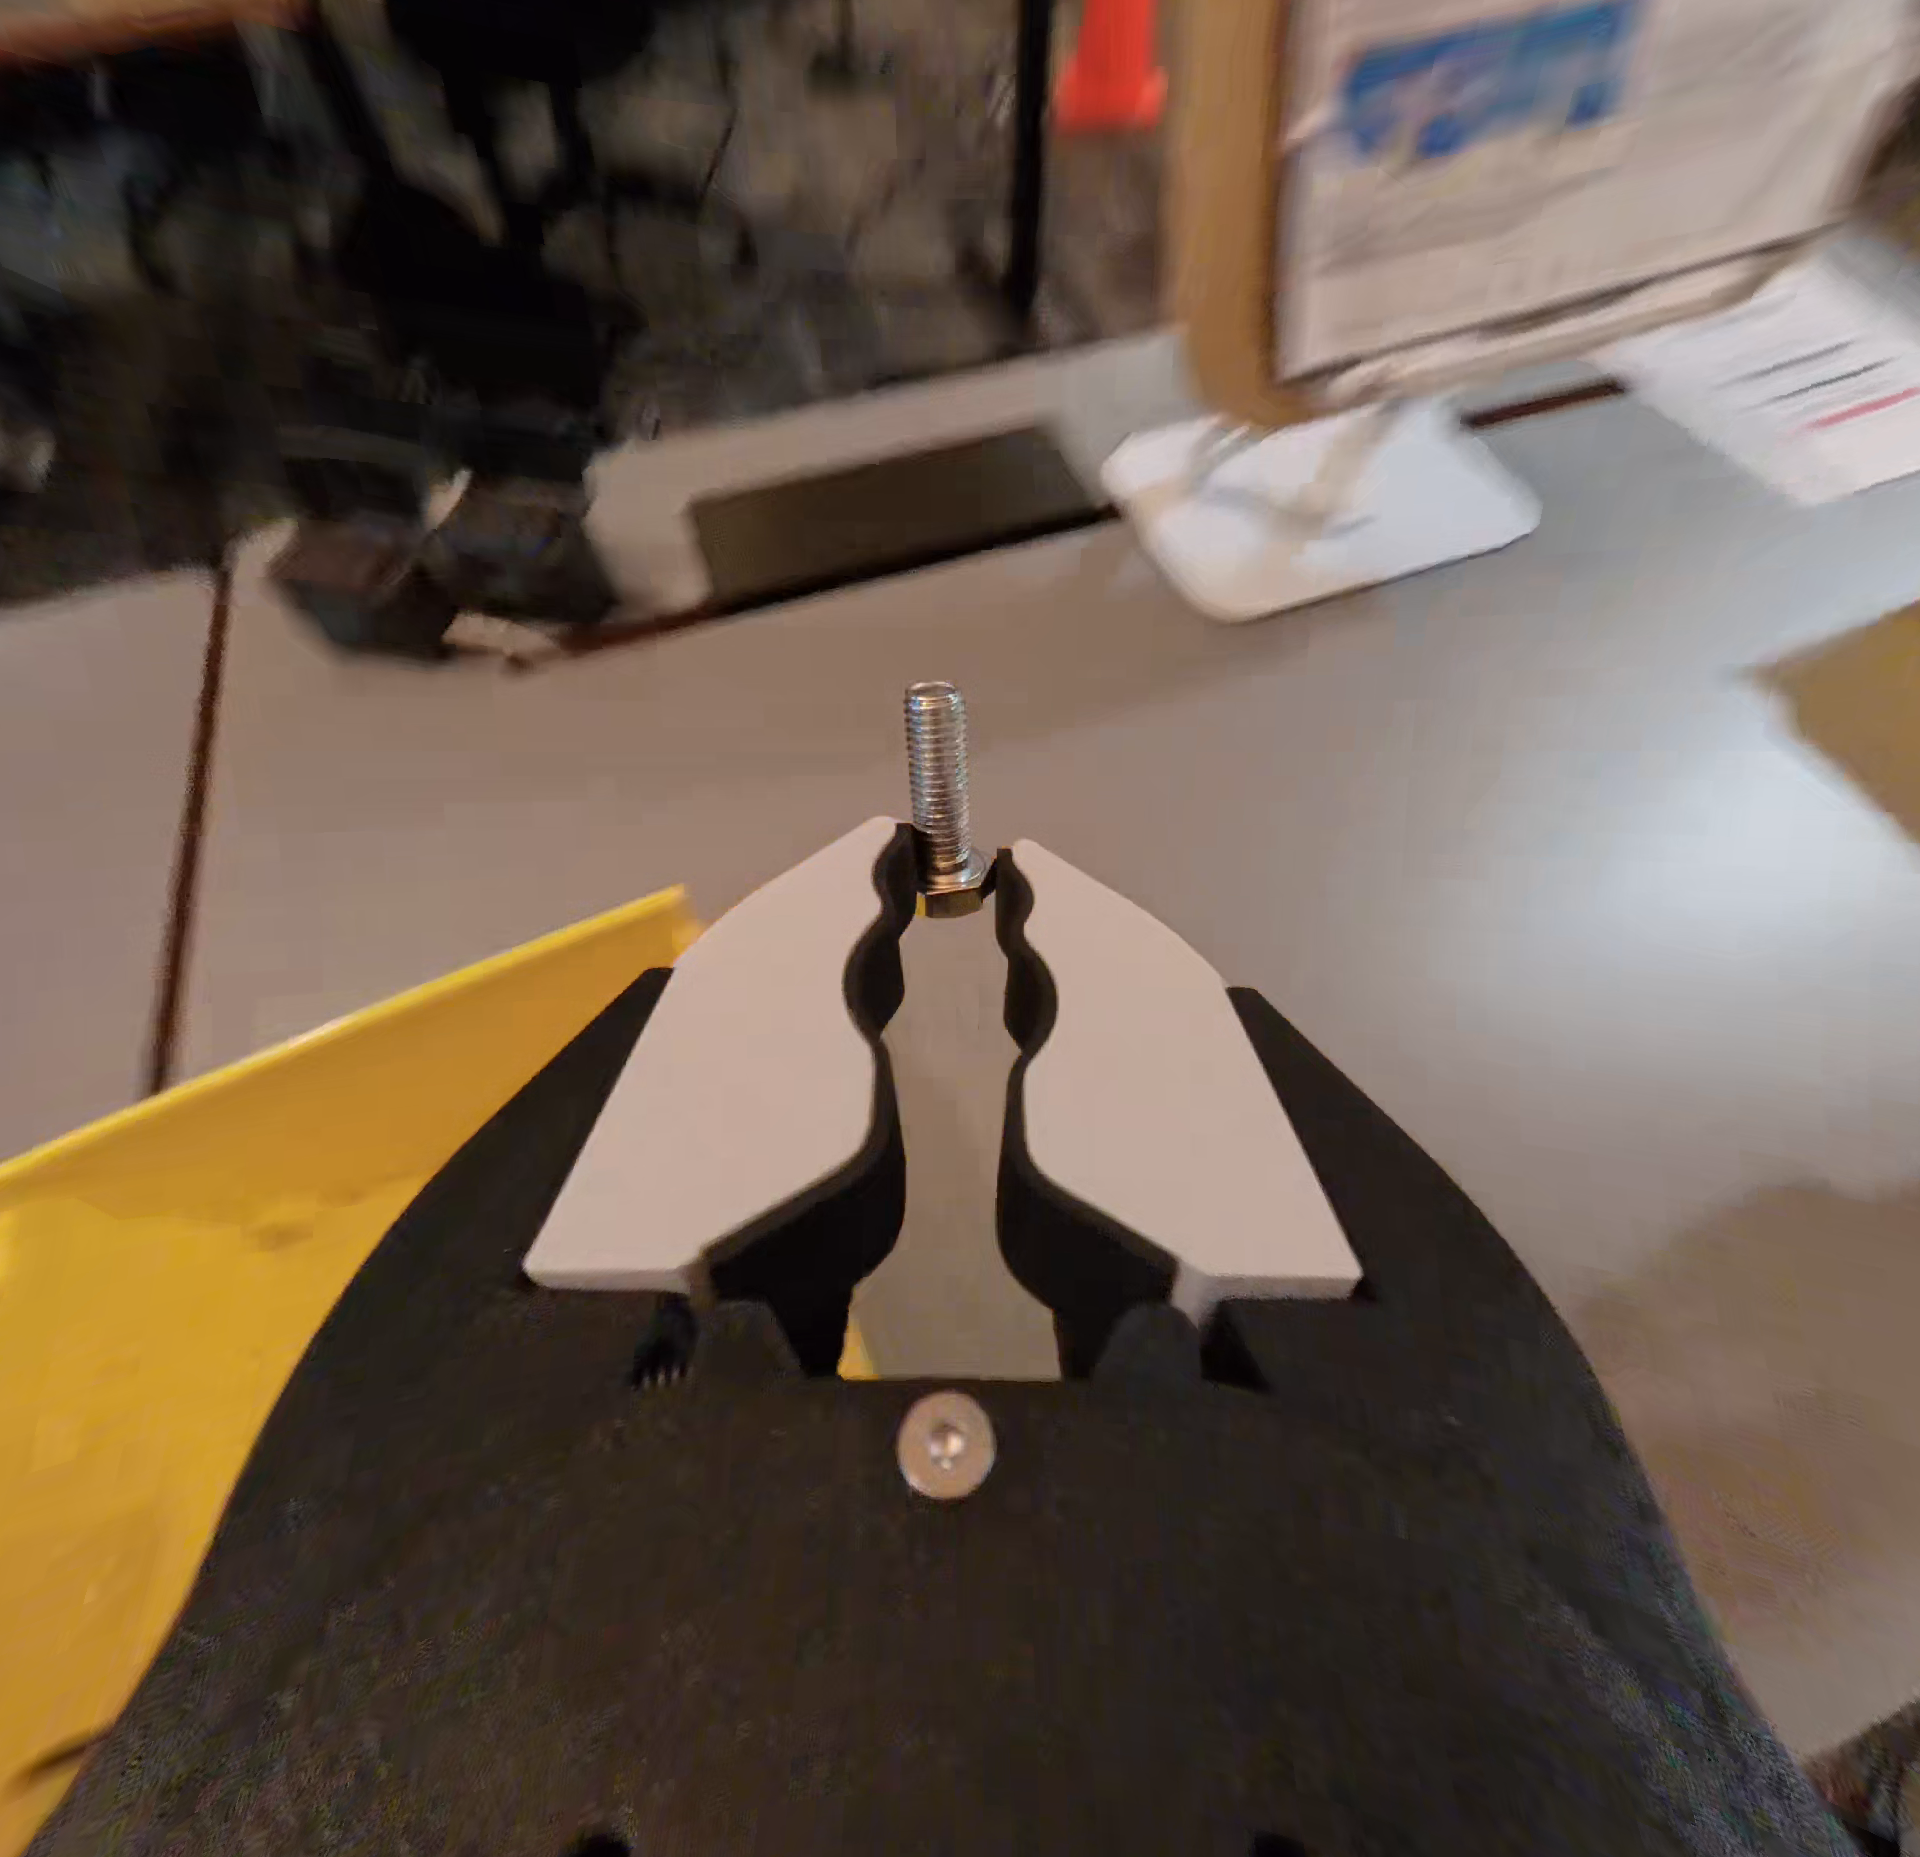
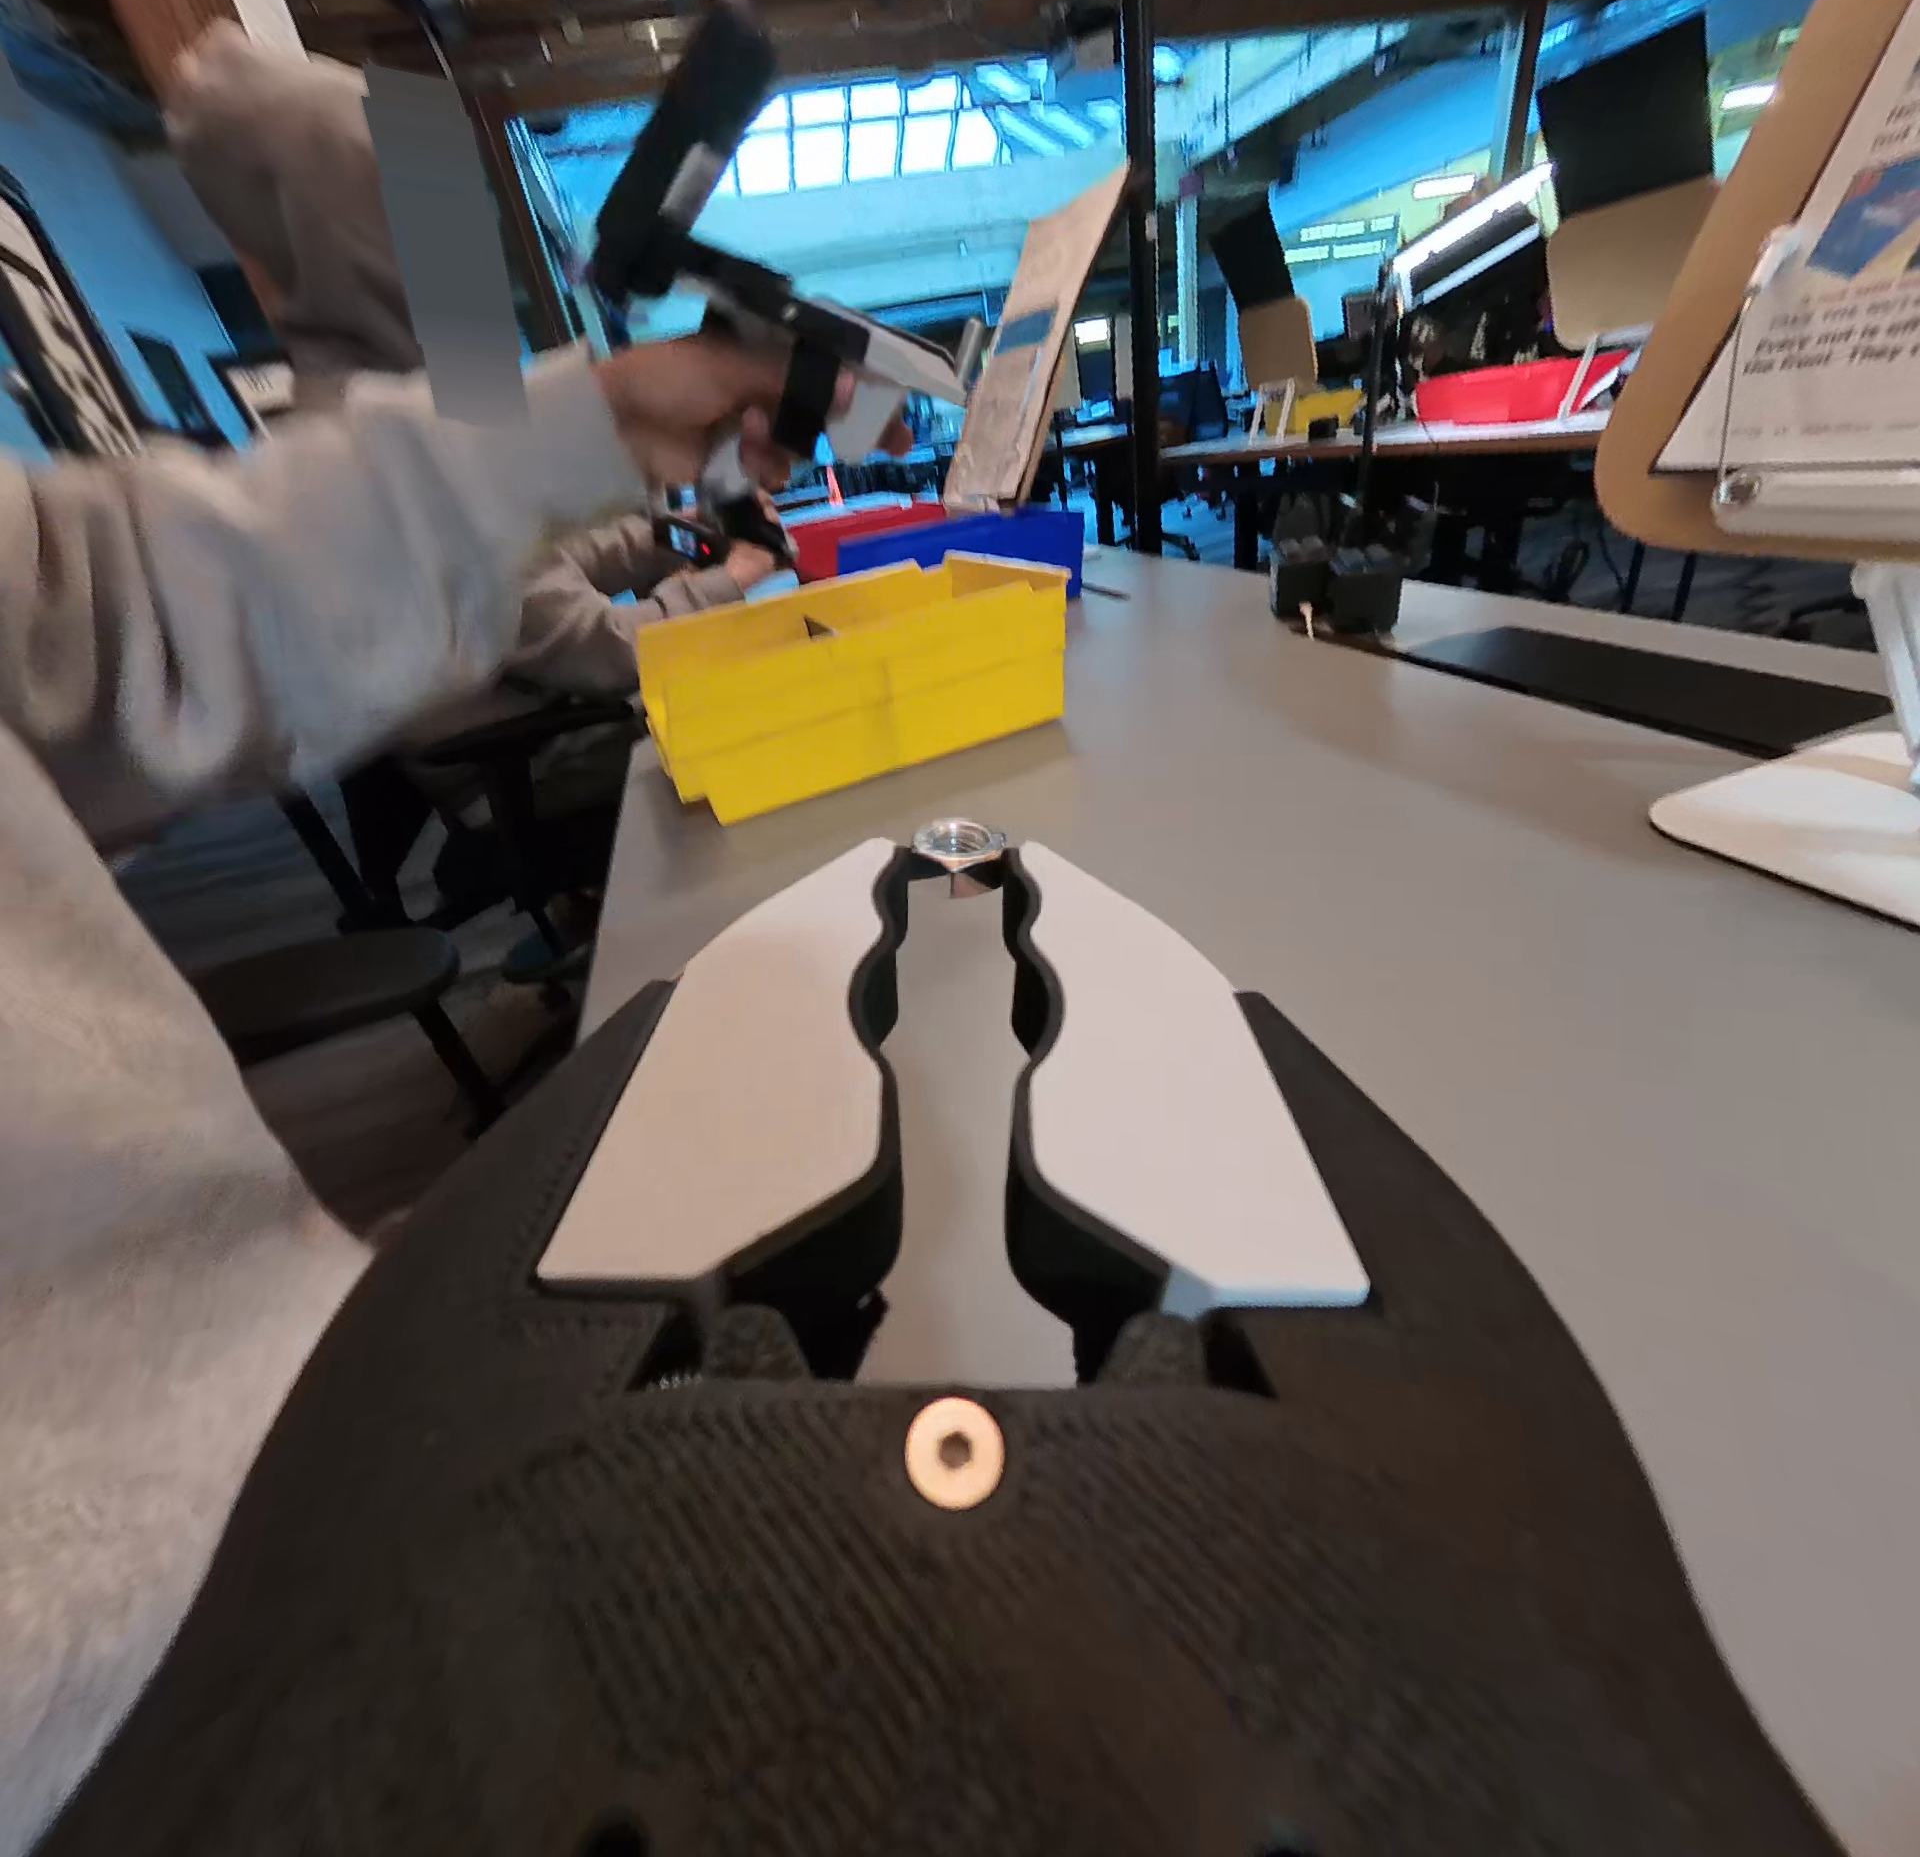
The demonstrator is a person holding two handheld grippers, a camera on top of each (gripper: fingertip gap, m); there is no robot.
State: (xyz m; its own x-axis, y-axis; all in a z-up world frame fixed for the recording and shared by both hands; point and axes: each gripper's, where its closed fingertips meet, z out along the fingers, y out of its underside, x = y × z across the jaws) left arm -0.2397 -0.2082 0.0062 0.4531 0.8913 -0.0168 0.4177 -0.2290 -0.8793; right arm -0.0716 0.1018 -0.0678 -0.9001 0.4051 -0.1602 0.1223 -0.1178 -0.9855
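Left wrist view: left gripper point(image 1: 951, 872) jaws clamped on upright bolt point(image 1: 938, 789); right gripper point(image 2: 954, 872) jaws on hex nut point(image 2: 956, 865).

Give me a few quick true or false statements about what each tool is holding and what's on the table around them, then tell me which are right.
1. The left tool grips a bolt by its head, threads pointing away from the camera. True.
2. The right tool is empty. False: it is shut on a hex nut.
3. A yellow bin sits on the grey table ahead of the right tool. True.
4. The yellow bin holds the nut. False: the nut is between the right tool's tips, apart from the bin.
5. A white stand base rests on the table at right. True.
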